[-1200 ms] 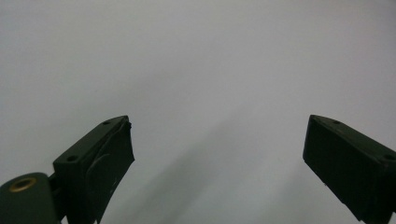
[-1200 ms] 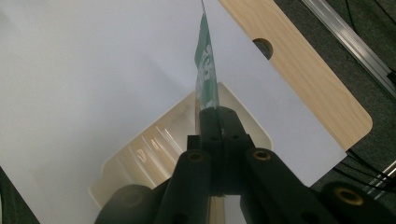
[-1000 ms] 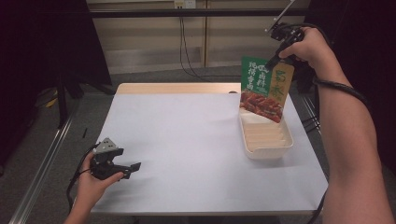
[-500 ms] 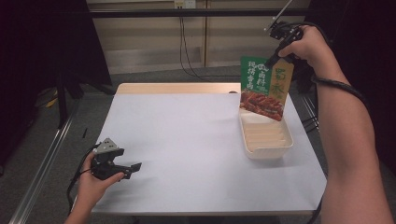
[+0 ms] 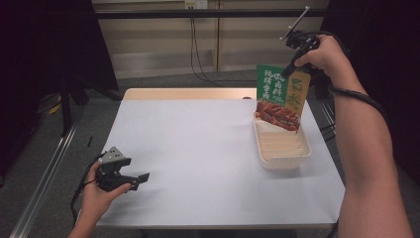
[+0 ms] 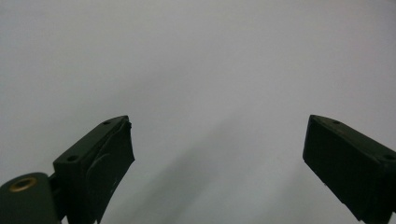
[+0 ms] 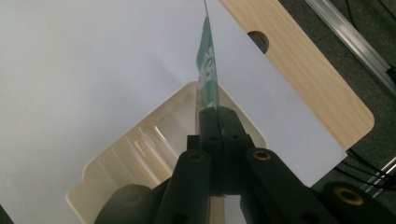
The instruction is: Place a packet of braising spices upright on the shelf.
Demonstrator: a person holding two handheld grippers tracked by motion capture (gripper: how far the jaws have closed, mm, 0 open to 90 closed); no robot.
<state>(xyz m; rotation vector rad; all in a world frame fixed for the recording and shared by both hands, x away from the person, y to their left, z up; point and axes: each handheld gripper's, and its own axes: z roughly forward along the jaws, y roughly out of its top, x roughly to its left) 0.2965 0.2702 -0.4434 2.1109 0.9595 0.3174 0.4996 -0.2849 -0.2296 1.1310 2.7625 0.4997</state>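
1. Right gripper (image 5: 288, 69), raised above the far end of the tray (image 5: 280, 157), clamped on the top edge of a flat food packet (image 5: 282, 96).
2. Packet hanging upright from that grip, green at the top left, tan strip down the right side, a picture of red-brown meat across the bottom.
3. Lower edge of the packet level with the tray's far rim, over the far end of the tray; contact with the tray impossible to tell.
4. In the right gripper view, jaws pressed together on the packet (image 7: 208, 65), seen edge-on as a thin green sheet running away from the gripper (image 7: 217, 112) over the tray (image 7: 116, 158).
5. Tray cream-coloured, oblong, ribbed inside, resting on the white-covered desk (image 5: 198, 148), near the desk's right edge.
6. Strip of bare wood with a round hole (image 7: 258, 41) visible beyond the tray, along the desk's far edge.
7. Left gripper (image 5: 137, 178) well apart from the tray, low at the near left corner of the desk, held in the left hand (image 5: 101, 196).
8. Left gripper jaws spread wide in the left gripper view (image 6: 219, 154), nothing between them, plain white desk surface (image 6: 196, 56) behind.
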